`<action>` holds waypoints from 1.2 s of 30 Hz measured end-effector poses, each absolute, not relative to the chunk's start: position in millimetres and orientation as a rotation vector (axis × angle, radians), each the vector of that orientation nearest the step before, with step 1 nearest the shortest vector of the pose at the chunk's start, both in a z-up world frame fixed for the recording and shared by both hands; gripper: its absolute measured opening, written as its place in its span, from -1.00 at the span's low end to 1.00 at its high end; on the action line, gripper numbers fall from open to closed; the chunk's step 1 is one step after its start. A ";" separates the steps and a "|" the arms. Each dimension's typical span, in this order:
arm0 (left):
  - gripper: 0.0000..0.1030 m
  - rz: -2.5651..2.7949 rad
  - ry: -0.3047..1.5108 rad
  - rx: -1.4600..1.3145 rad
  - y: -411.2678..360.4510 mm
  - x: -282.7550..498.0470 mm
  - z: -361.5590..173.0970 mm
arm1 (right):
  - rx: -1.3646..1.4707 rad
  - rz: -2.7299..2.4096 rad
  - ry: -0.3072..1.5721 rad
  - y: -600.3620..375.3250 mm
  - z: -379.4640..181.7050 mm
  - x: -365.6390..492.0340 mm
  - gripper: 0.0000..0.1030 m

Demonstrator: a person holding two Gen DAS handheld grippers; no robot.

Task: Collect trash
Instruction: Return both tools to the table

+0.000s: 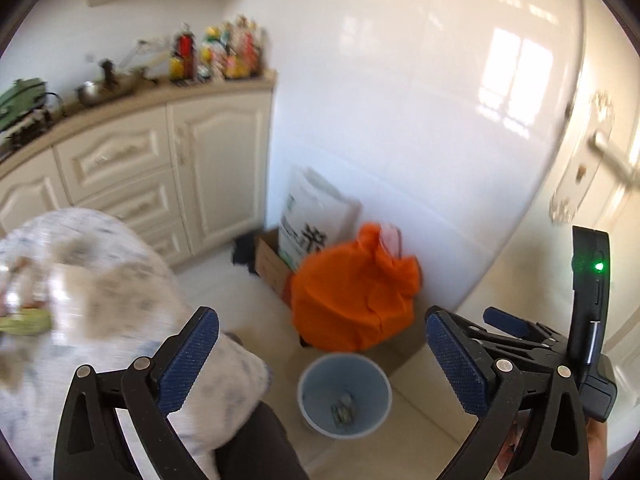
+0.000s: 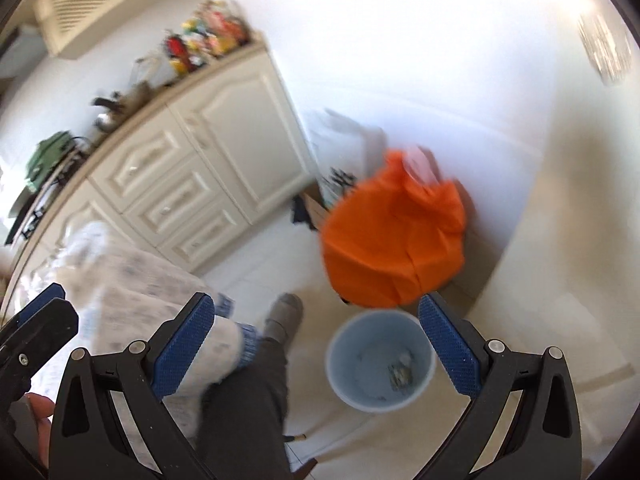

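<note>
Glossy tiled floor (image 1: 420, 420), round blue plastic bin (image 1: 344, 394), crumpled scraps (image 1: 343, 410) inside.

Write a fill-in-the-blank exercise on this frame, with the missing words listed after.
1. The round bin on the floor is light ____ in colour.
2. Behind the bin sits a bulging ____ bag.
3. Both the left tongs and the right tongs stand ____, gripping nothing.
4. The bottles stand on the counter above the cream ____.

Missing words: blue; orange; open; cabinets
</note>
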State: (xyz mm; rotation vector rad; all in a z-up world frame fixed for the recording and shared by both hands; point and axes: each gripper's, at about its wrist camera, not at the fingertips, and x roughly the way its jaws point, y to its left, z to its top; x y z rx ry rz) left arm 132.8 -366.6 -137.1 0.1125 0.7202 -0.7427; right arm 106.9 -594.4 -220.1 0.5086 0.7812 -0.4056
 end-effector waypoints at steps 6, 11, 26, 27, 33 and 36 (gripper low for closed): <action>0.99 -0.647 0.616 0.026 -277.5 112.5 -107.2 | 0.412 -0.307 0.704 -535.9 -165.5 128.3 1.00; 0.99 -0.550 0.548 -0.019 -214.0 83.9 -96.6 | 0.342 -0.237 0.637 -483.7 -127.6 141.4 1.00; 0.99 -0.323 0.435 -0.069 -91.3 25.1 -61.5 | 0.207 -0.100 0.523 -368.9 -78.9 155.4 1.00; 0.99 -0.317 0.432 -0.071 -89.5 22.9 -58.1 | 0.196 -0.095 0.517 -362.7 -77.2 155.8 1.00; 0.99 -0.268 0.413 -0.067 -73.4 15.1 -50.8 | 0.159 -0.056 0.506 -340.1 -74.2 158.3 1.00; 0.99 -0.246 0.398 -0.068 -68.5 10.5 -51.9 | 0.141 -0.037 0.493 -329.8 -71.7 155.9 1.00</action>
